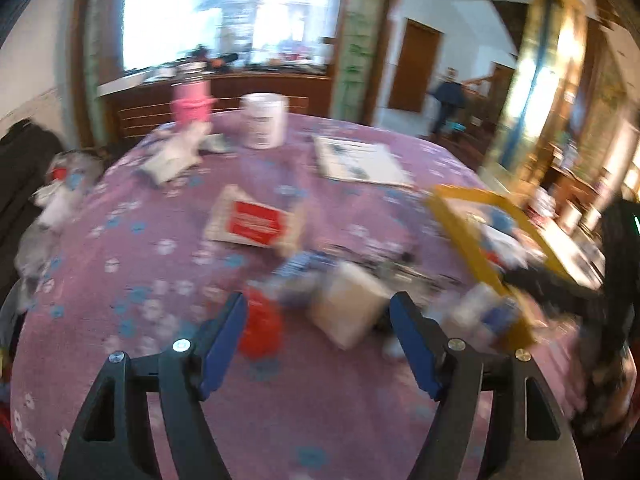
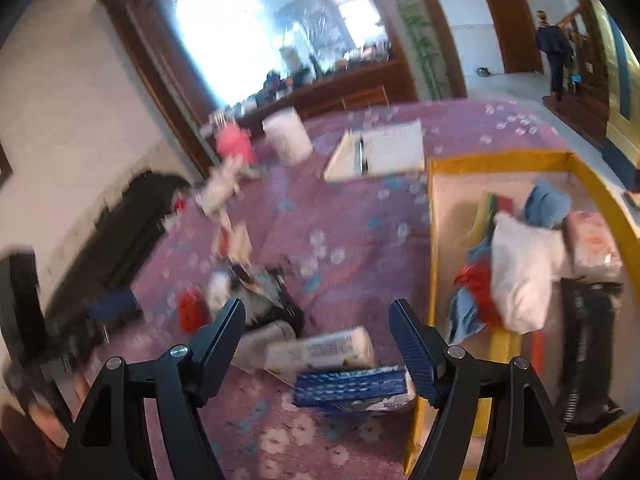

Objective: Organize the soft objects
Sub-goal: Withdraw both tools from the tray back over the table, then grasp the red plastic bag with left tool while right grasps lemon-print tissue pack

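Note:
Both views are motion-blurred. My left gripper (image 1: 318,308) is open and empty above the purple flowered tablecloth (image 1: 140,280); just beyond its fingers lie a red soft item (image 1: 260,328) and a white packet (image 1: 348,304). My right gripper (image 2: 316,316) is open and empty over a white tissue pack (image 2: 320,350) and a blue patterned pack (image 2: 350,388). A red item (image 2: 190,310) and a dark bundle (image 2: 268,292) lie to the left. The yellow-rimmed box (image 2: 496,158) at right holds a white pillow (image 2: 524,268), blue cloths, a red cloth and a pink pack (image 2: 594,244).
A white tub (image 1: 264,120), a pink container (image 1: 192,100) and an open book (image 1: 360,158) stand at the table's far side. A red-and-white packet (image 1: 252,220) lies mid-table. A dark sofa (image 2: 120,220) is left of the table. A person (image 2: 554,48) stands by the far doorway.

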